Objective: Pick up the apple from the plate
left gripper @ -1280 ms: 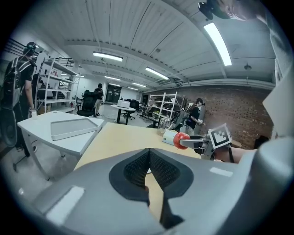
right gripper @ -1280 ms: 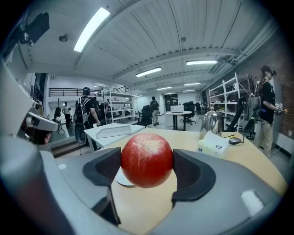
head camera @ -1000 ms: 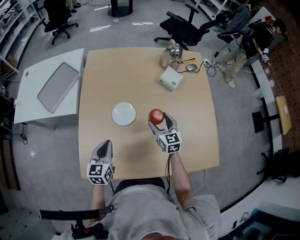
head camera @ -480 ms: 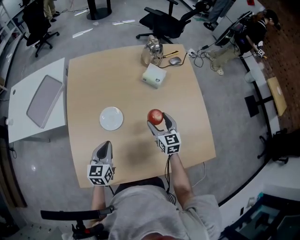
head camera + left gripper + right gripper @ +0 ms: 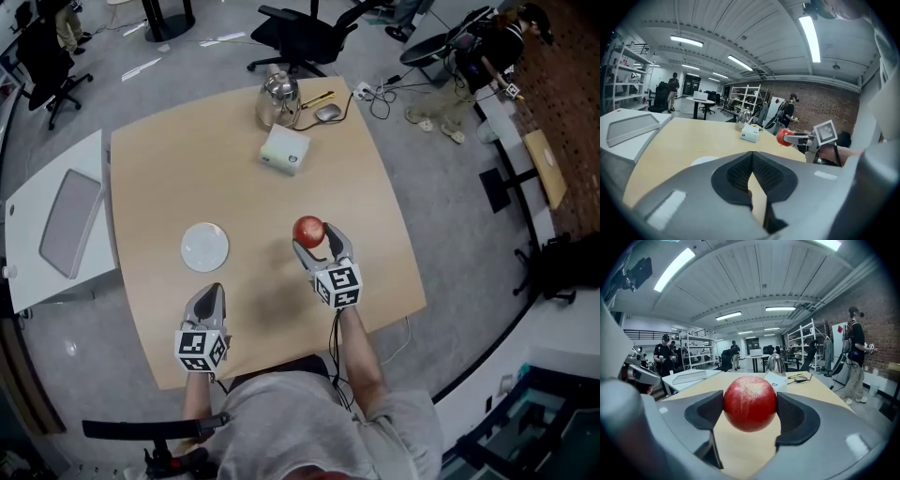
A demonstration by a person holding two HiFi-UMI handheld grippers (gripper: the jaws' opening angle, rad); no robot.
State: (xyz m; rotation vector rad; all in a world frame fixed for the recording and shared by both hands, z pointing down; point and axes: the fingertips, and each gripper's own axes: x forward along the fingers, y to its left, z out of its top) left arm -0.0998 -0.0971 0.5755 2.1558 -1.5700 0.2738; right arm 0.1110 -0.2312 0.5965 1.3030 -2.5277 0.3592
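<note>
The right gripper (image 5: 315, 240) still pinches the apple (image 5: 308, 230), off the center-left plate (image 5: 204, 247); the left gripper (image 5: 208, 296) stays closed, empty. Job looks done.

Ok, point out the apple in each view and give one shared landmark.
Head view: apple right of centre, in the right gripper, clear of the plate.
Left gripper view: apple at right of centre, above the table.
Right gripper view: apple dead centre.
Shared landmark: silver kettle at the table's far edge.
</note>
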